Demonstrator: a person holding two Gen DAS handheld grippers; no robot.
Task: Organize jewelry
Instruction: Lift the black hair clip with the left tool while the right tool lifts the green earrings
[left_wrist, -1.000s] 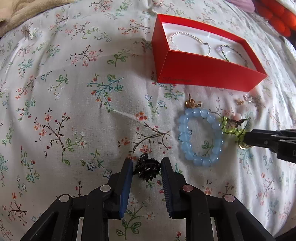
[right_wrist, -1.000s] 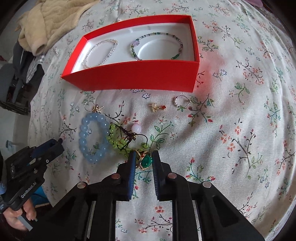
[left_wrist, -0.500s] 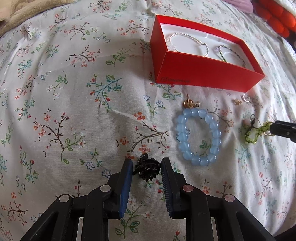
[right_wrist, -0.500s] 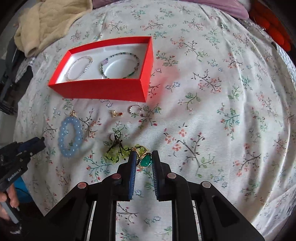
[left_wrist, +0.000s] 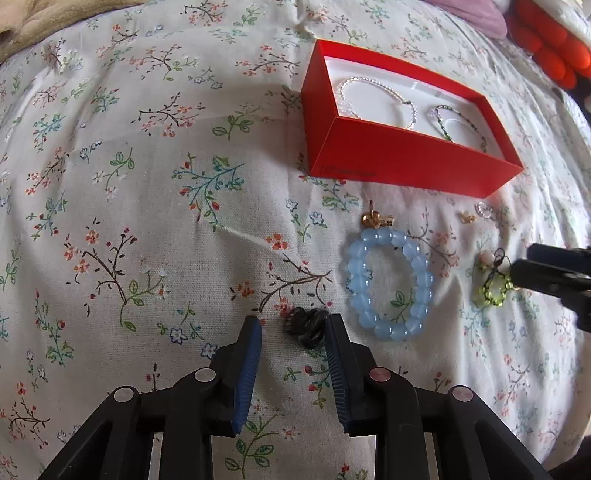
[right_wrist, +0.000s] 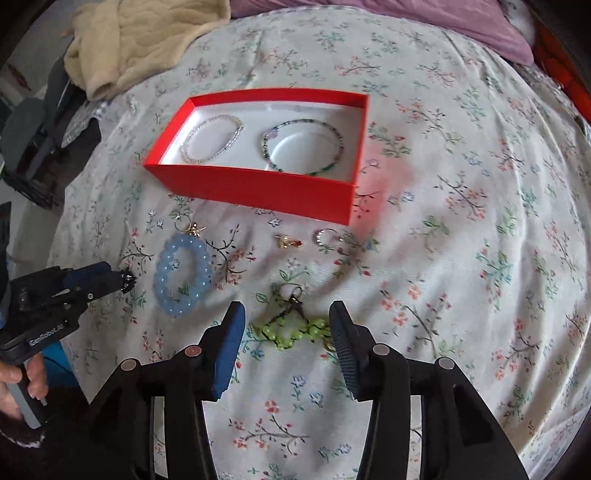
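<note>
We see our left gripper (left_wrist: 293, 332) with its blue-padded fingers (left_wrist: 247, 369) spread wide, holding nothing; a small black beaded piece (left_wrist: 307, 326) lies on the floral bedspread (left_wrist: 147, 184) between them, close against the right-hand finger, though we cannot tell whether it touches. Our right gripper (right_wrist: 286, 332) is likewise spread wide and empty, and a green beaded charm (right_wrist: 295, 332) on a dark cord lies on the cloth between its fingers, with a gold-coloured bit half hidden behind the right finger. Taking the red box (right_wrist: 258, 188) as our landmark: it sits open, farther from us than both grippers, with a white lining that holds a clear beaded bracelet (right_wrist: 212, 138) on its left side and a dark green beaded bracelet (right_wrist: 303, 146) on its right. On our side of the box, near its left corner, lies a pale blue bead bracelet (right_wrist: 183, 275) with a gold charm (right_wrist: 194, 229) at its top; this bracelet lies between the two grippers. Just in front of the box's right half rest a small gold and red piece (right_wrist: 288, 242) and a silver ring (right_wrist: 325, 236), apart from one another. Beyond the box's far left corner a cream blanket (right_wrist: 140, 48) is heaped, and beyond its far right a purple cloth (right_wrist: 443, 26) edges the bed.
</note>
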